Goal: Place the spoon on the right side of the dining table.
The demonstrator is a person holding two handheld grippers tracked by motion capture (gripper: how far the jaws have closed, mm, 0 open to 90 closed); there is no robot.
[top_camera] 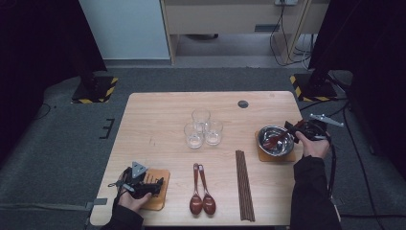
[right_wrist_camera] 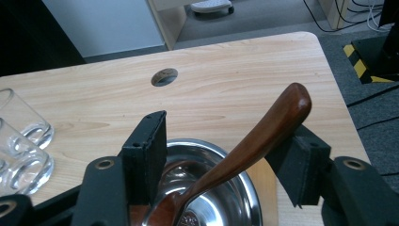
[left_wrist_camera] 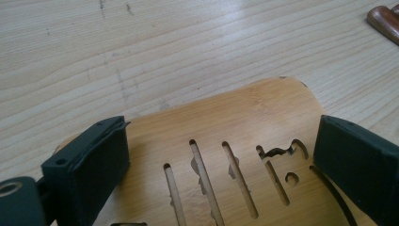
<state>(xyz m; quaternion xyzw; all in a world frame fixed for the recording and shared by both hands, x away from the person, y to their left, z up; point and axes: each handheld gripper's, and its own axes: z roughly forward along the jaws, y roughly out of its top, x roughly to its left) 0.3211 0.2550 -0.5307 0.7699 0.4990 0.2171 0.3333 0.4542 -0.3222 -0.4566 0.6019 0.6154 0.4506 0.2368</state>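
A light wooden table (top_camera: 158, 120) seen from above, with a person's forearms entering from the bottom edge. At the right side, the right gripper (right_wrist_camera: 221, 155) hovers at the rim of a shiny steel bowl (right_wrist_camera: 235, 207) that sits on a square wooden coaster (top_camera: 263, 154). A dark red-brown wooden spoon (right_wrist_camera: 254, 146) lies with its scoop down in the bowl and its handle slanting up over the rim, between the two black jaws. The jaws are spread apart on either side of the handle; the far jaw sits close behind it, and it is hard to tell whether it brushes the wood, but nothing pinches it. At the near left corner, the left gripper (left_wrist_camera: 221, 165) rests over a second bamboo coaster (left_wrist_camera: 226, 127) with slot cut-outs, its jaws wide open and gripping nothing. Between the hands lie two more wooden spoons (top_camera: 202, 191), a bundle of dark chopsticks (top_camera: 244, 184) and three clear glasses (top_camera: 203, 128). Risks from here: the spoon leans loosely on the rim, so pulling the gripper back carelessly could catch the handle and tip the spoon out or drag the bowl off its coaster. A wide sweep leftward could knock the glasses.
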